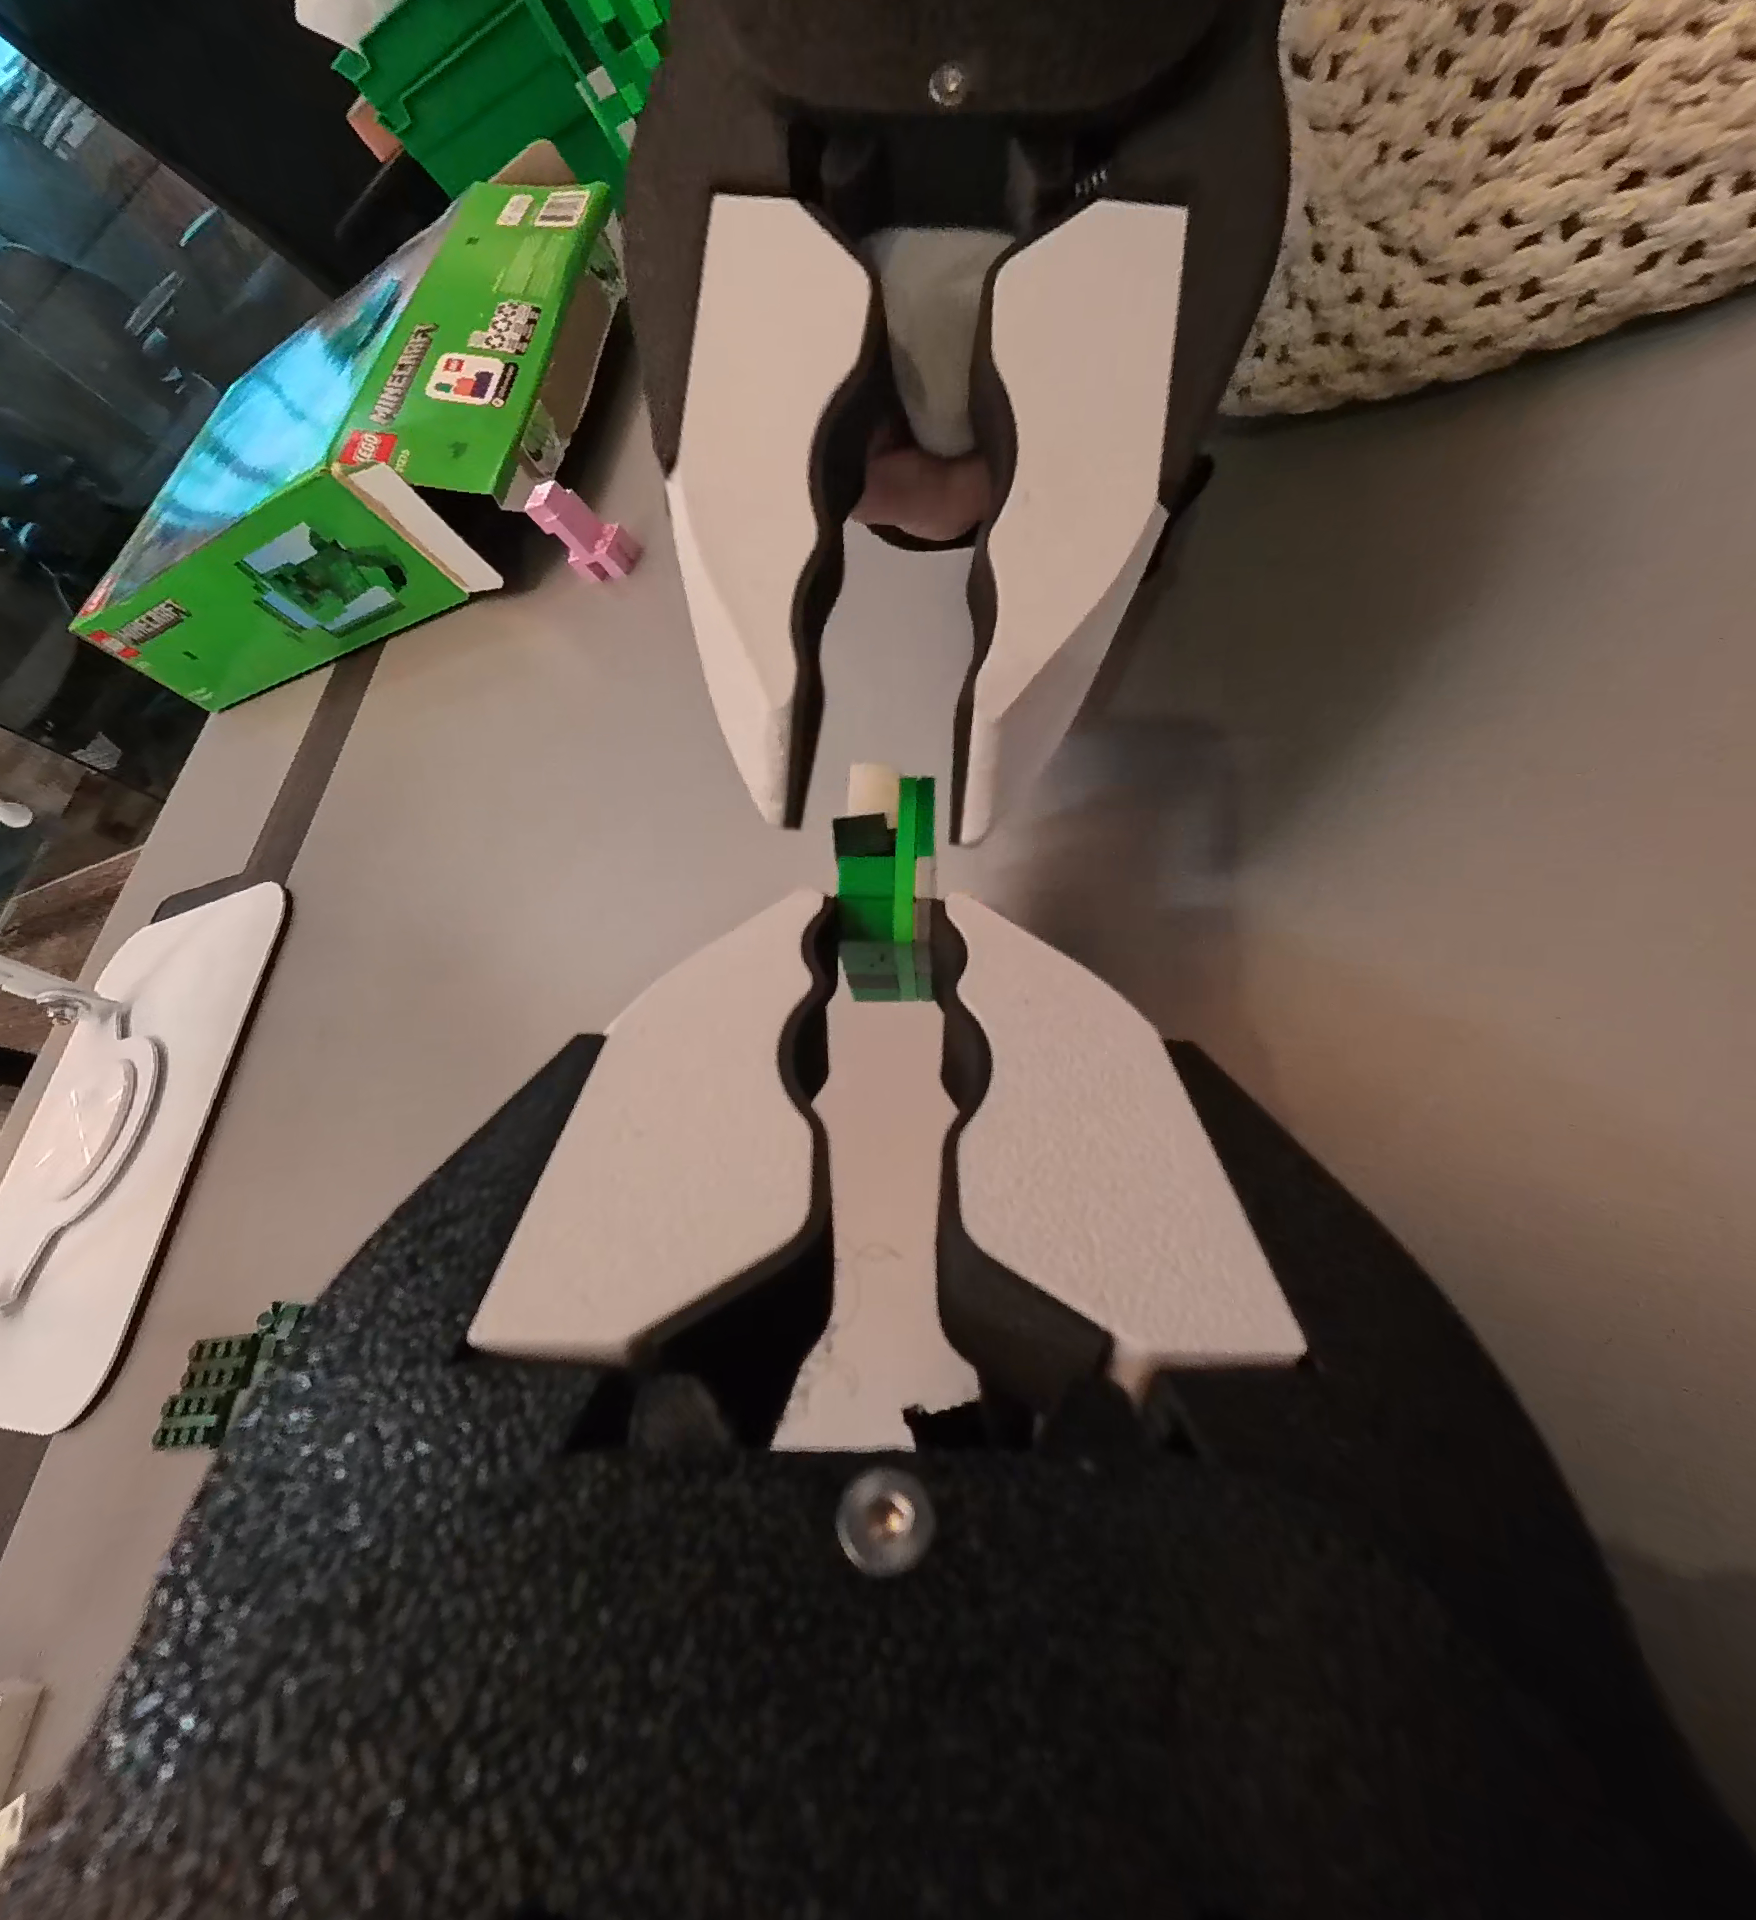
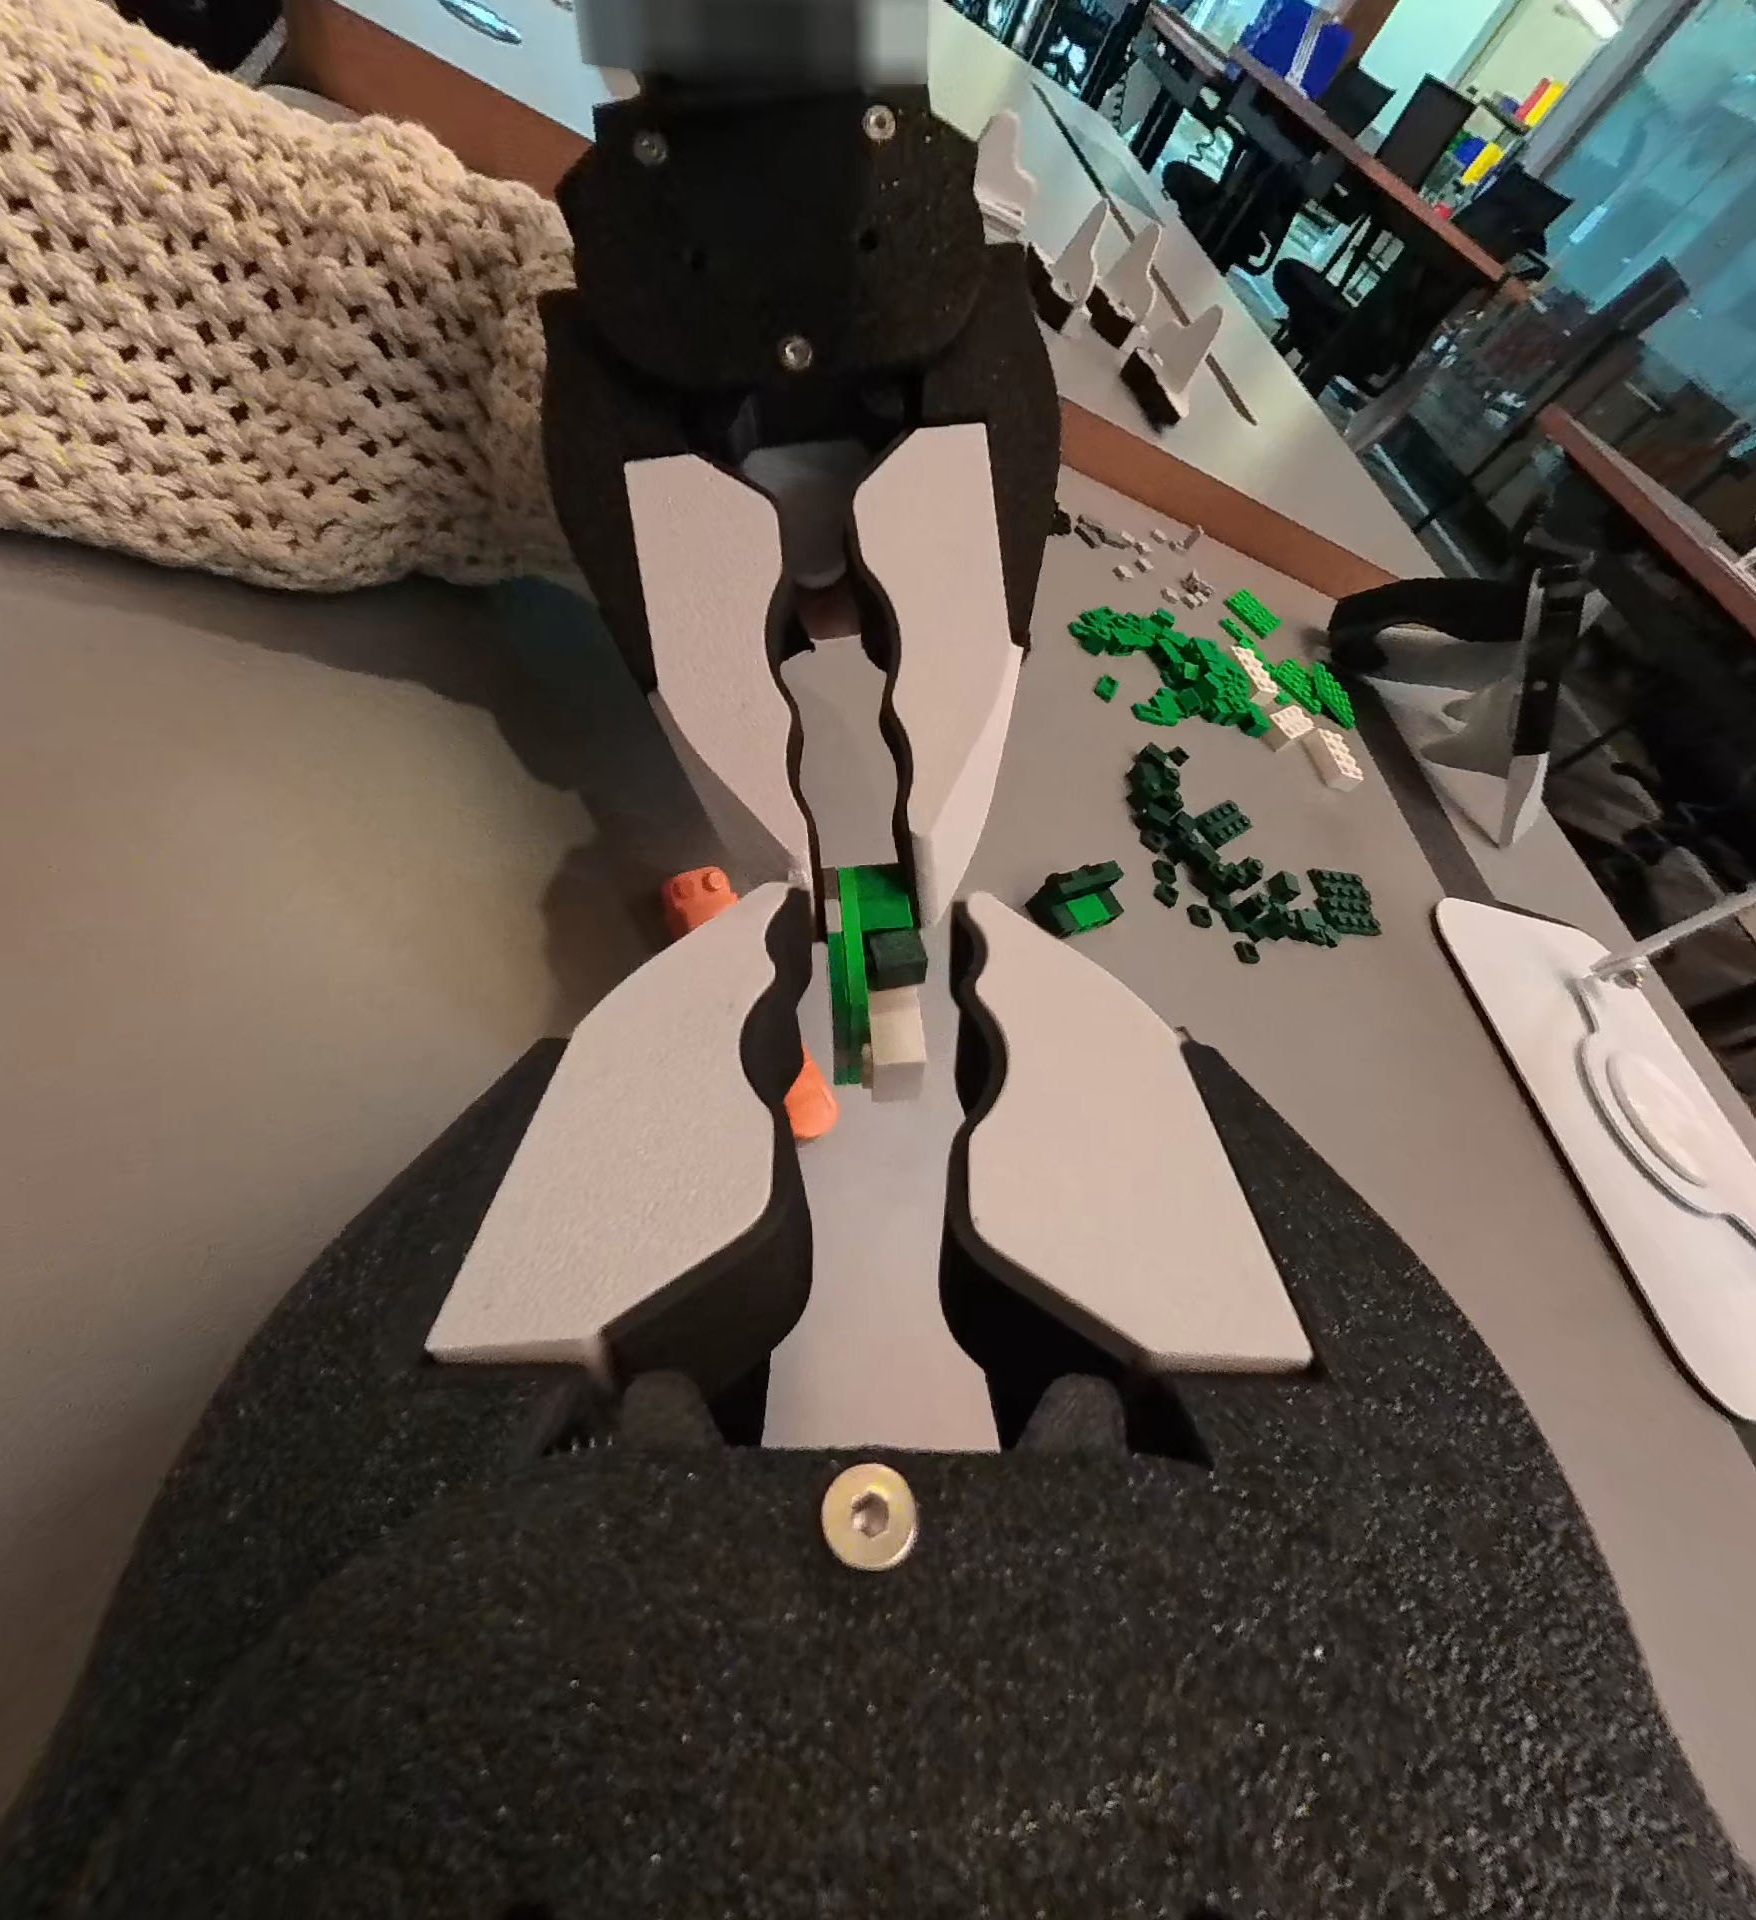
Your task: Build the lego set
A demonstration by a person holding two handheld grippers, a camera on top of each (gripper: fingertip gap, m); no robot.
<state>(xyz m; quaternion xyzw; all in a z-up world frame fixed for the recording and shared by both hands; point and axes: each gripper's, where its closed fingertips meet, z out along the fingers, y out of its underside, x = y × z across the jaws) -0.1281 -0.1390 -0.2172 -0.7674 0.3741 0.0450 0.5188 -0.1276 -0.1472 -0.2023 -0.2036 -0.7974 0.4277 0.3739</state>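
A small lego assembly (image 1: 879,873) of bright green plates, a dark green brick and a white brick sits between the two grippers, which face each other tip to tip low over the grey table (image 1: 541,831). My left gripper (image 1: 884,909) is shut on its green end. My right gripper (image 2: 884,909) is around the white and dark green end of the assembly (image 2: 869,935), slightly open, with a small gap on each side. The right gripper also shows at the top of the left wrist view (image 1: 874,826), and the left gripper at the top of the right wrist view (image 2: 858,883).
An orange brick separator (image 2: 697,894) lies under my right gripper's left finger. Piles of bright green (image 2: 1196,665) and dark green bricks (image 2: 1217,852) with white bricks (image 2: 1310,738) lie to the right. A green lego box (image 1: 334,468), pink figure (image 1: 593,530), white mat (image 2: 1632,1143) and knit fabric (image 2: 178,312) surround them.
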